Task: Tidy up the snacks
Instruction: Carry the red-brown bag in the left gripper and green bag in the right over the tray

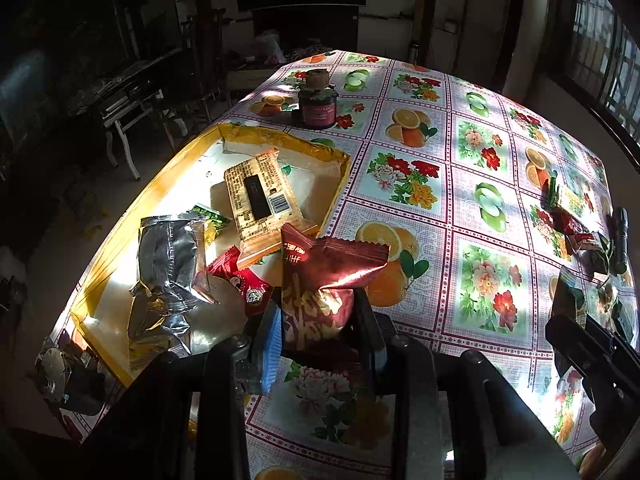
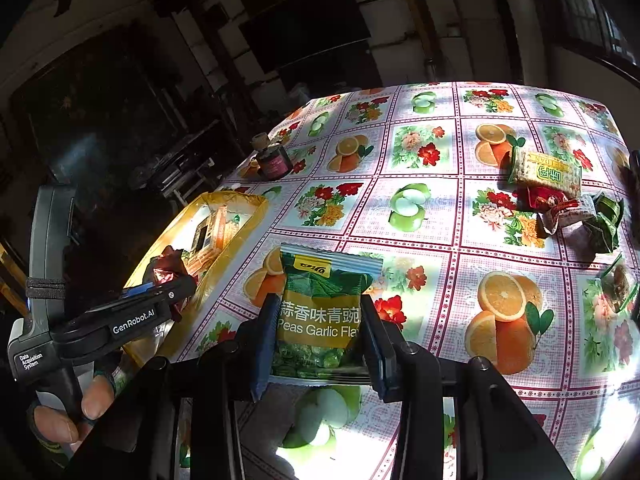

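Observation:
My left gripper (image 1: 316, 320) is shut on a dark red snack packet (image 1: 326, 276), held above the table beside the near right edge of a yellow-rimmed box (image 1: 120, 224). The box holds a tan biscuit pack (image 1: 260, 200), a silver packet (image 1: 168, 268) and a small red packet (image 1: 248, 284). My right gripper (image 2: 318, 340) is shut on a green garlic peas packet (image 2: 320, 312), held above the table. The left gripper (image 2: 160, 300) with its red packet shows at the left of the right wrist view, next to the box (image 2: 256, 208).
The table has a fruit-and-flower cloth (image 1: 440, 160). A dark jar (image 1: 318, 108) with a cork-topped item stands beyond the box. Several loose snack packets (image 2: 560, 196) lie at the table's right side. A dark torch (image 1: 620, 240) lies at the far right edge.

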Available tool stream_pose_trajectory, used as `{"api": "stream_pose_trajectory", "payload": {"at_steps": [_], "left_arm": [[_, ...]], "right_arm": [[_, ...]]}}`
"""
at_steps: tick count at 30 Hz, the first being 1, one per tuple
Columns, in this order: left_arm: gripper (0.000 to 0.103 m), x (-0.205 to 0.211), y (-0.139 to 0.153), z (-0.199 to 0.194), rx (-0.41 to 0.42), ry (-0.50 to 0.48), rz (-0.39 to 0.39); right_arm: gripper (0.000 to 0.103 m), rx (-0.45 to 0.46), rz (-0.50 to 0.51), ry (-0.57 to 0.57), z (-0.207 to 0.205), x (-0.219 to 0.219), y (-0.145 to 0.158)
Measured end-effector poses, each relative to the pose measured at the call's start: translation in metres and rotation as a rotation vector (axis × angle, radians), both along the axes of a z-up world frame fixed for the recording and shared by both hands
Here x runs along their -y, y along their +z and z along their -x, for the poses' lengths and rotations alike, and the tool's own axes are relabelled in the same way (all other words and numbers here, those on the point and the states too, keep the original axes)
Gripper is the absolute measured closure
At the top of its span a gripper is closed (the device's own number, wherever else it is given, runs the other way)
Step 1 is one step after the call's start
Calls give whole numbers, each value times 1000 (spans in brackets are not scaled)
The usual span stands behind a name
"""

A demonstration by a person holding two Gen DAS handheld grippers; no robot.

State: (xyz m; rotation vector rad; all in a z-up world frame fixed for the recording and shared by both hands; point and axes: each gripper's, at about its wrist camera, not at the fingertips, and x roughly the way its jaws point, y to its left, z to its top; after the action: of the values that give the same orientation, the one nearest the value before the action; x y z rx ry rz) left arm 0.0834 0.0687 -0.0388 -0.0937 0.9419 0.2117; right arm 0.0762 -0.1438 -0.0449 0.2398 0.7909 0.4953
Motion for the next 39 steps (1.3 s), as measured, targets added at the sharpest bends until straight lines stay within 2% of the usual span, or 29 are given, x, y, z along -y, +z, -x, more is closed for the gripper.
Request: {"api": "stream_pose_trajectory", "payload": {"at_steps": [28, 39], "left_arm": [[72, -57, 14, 36, 88, 95, -6], [72, -86, 10, 40, 100, 153, -9]], "right_arm": [[61, -1, -22, 148, -7, -74, 10], [61, 9, -13, 230, -17, -123, 12]]}}
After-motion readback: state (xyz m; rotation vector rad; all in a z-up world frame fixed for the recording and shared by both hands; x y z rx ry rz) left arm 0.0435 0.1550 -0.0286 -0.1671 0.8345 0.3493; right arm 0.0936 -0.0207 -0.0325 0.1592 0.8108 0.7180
